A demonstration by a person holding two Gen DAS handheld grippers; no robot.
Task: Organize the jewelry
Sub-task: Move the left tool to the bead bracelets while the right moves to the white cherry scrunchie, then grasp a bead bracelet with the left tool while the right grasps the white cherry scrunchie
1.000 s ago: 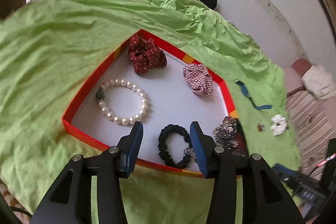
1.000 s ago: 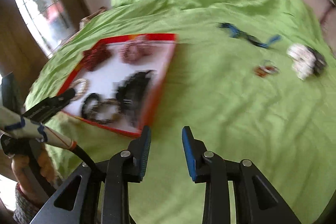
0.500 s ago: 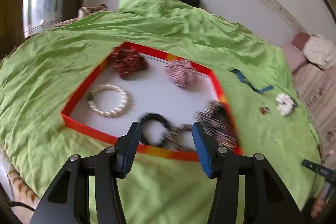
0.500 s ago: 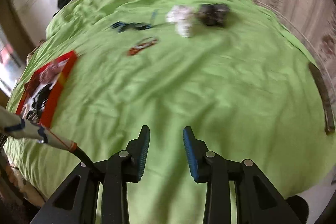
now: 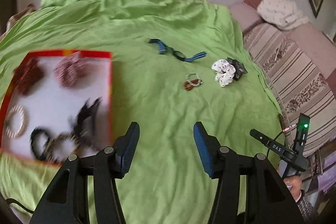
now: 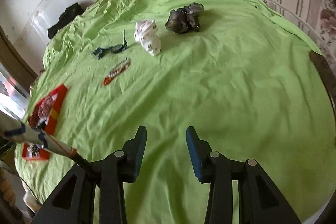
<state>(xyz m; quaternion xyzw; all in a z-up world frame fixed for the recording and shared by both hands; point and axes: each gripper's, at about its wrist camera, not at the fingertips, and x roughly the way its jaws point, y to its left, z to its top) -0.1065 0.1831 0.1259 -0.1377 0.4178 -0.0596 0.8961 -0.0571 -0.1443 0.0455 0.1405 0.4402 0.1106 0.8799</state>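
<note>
Both hand-held grippers hang spread and empty above a green bedsheet: the left hand-held gripper just right of a red-rimmed tray, the right hand-held gripper over bare sheet. The tray holds blurred pieces: a pearl bracelet, a black scrunchie and two fabric scrunchies. Well apart from it on the sheet lie a blue strap, a red-and-silver bracelet, a white scrunchie and, beside it, a dark grey scrunchie.

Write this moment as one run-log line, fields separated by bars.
left gripper open, empty | right gripper open, empty | tray partly filled | white scrunchie, dark scrunchie on cloth
</note>
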